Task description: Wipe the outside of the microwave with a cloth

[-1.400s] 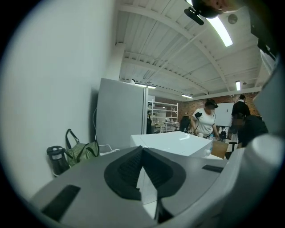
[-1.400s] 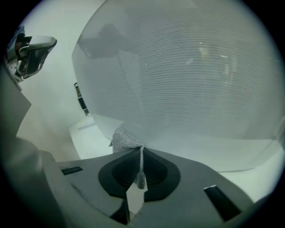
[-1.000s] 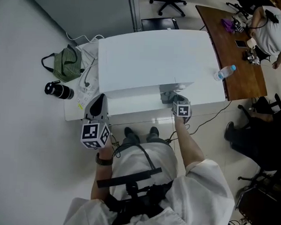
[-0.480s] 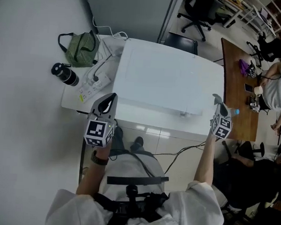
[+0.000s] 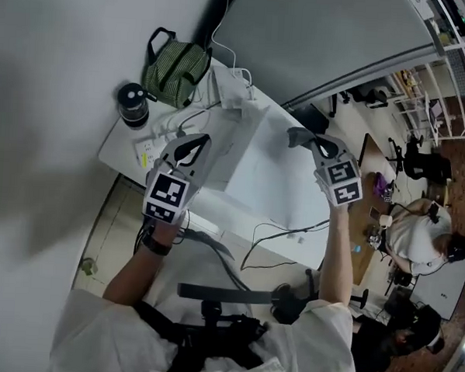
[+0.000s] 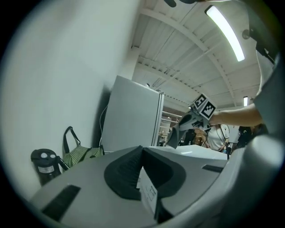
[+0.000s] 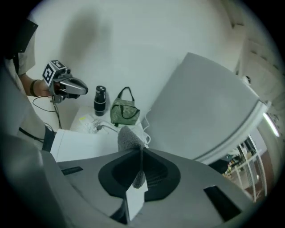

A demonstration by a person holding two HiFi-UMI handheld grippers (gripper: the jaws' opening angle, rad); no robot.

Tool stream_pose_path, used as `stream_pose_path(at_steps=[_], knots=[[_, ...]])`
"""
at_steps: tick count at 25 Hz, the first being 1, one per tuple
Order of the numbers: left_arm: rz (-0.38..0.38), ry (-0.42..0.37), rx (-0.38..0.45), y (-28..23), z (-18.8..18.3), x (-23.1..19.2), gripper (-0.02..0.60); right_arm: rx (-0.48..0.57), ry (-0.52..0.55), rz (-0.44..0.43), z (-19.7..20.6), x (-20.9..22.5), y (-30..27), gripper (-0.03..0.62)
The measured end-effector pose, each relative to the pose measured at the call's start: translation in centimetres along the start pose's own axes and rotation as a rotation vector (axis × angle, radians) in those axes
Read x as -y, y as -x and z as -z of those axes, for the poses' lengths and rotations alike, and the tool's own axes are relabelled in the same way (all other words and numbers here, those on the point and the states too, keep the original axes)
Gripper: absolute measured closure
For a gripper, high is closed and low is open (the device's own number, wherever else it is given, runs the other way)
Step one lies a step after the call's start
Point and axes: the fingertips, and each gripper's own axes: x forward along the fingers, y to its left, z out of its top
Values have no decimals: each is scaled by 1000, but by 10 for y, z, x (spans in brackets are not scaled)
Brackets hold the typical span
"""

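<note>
- Your right gripper (image 5: pixel 301 138), clamped on the grey knitted cloth (image 7: pixel 128 137), has lifted clear of the front edge of the white boxy microwave (image 5: pixel 267 183), so wiping is paused.
- Your left gripper (image 5: pixel 194 146) has its jaws together, empty.

Head view: from high above the person, steeply down and tilted, wide enough for the left gripper (image 5: pixel 194 144), the right gripper (image 5: pixel 311 143) and the microwave (image 5: pixel 267 183) under both.

Left gripper view: close behind its own closed jaws, roughly level, facing across toward the right gripper.

Right gripper view: close behind jaws pinching the cloth (image 7: pixel 130 138), angled down, facing back toward the left gripper.

Shared by all three: green bag (image 5: pixel 175 73) and flask (image 5: pixel 132 106), ahead of the left gripper.
</note>
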Motion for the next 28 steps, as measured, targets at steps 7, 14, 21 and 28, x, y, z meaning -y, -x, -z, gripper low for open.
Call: stream_pose_path(at_steps=[7,14,21,28], knots=[[-71,71,19,7,7,-93,554,-183,222,-159,-84,-6,-158,568],[-185,118,39,8,7,-134,554,-328,393,-236,-79,-8,-239,568],[-249,144,34,5,20,-150,554,-310,601,-133,-75,11,-271,568],[-249,153,20,4,28,-148,554,-347,750,-394,-46,-56,-248,568]])
